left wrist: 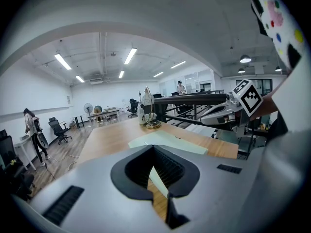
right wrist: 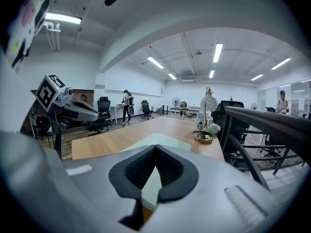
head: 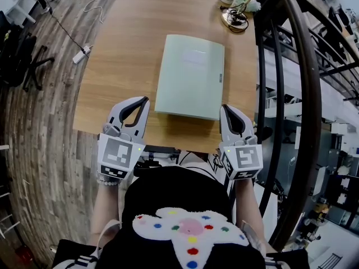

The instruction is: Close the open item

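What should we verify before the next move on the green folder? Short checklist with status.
1. Folder closed: ok. The cover lies flat on the table and no open flap shows in the head view.
2. Left gripper empty: ok. The jaws are together with nothing between them.
3. Right gripper empty: ok. The jaws are together with nothing between them.
4. Left gripper clear of folder: ok. It sits apart from the near left corner.
5. Right gripper clear of folder: cannot tell. Its tip is right beside the near right corner.
6. Ornaments at the far corner clear of folder: ok.
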{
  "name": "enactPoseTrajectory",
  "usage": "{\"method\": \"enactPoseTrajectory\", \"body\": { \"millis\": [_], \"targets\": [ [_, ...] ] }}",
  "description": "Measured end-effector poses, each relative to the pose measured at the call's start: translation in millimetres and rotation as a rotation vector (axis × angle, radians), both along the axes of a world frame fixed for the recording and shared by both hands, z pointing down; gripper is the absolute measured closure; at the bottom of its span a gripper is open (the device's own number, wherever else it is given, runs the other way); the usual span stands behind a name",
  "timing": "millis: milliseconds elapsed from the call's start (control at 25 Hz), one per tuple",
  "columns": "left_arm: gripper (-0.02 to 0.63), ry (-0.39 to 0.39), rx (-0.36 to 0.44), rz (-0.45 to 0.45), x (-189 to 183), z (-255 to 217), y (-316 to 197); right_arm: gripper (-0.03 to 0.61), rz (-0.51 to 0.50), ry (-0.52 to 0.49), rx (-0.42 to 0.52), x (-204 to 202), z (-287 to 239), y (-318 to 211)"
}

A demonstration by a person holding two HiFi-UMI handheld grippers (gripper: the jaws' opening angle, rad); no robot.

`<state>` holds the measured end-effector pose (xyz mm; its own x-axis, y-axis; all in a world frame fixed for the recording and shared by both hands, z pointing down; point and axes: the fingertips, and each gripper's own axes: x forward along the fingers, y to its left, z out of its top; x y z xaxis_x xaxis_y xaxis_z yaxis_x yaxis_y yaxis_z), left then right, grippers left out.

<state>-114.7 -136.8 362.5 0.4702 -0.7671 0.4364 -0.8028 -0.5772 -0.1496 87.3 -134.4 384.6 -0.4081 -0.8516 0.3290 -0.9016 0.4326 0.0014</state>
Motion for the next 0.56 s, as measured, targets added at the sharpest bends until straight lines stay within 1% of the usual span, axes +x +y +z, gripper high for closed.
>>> {"method": "enactPoseTrajectory", "body": {
  "millis": [360, 560],
  "targets": [
    [0.607, -0.004, -0.001, -0.003, 0.6, 2.7, 0.6, 0.571, -0.004, 0.002, -0.004, 0.4, 4.0, 1.2],
    [0.607, -0.006, 0.0, -0.003, 1.0, 2.6, -0.4, 0.571, -0.019, 0.019, -0.005, 0.2, 4.2, 0.9]
  ]
}}
